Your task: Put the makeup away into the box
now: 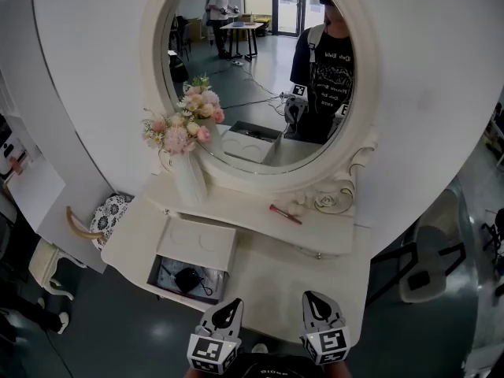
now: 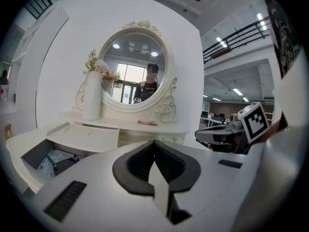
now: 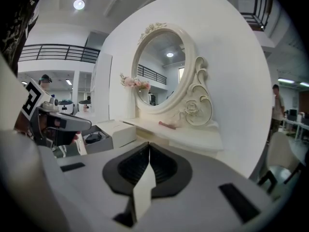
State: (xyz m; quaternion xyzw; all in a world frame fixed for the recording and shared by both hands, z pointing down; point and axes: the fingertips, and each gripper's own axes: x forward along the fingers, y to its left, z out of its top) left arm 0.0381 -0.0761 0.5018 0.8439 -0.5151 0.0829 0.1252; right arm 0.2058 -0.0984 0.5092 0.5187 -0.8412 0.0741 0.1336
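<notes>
A slim red and pink makeup item lies on the raised shelf of the white dressing table, under the oval mirror. The white box stands open at the table's left front. Its lid is propped up behind it, and a black item and its cord lie inside. My left gripper and right gripper hover side by side over the table's near edge. Both point at the mirror, shut with nothing between the jaws, and well short of the makeup.
A white vase of pink flowers stands on the shelf's left end. The oval mirror with its scrolled frame rises behind. A small pale piece sits beside the makeup. A chair stands to the right and a patterned seat to the left.
</notes>
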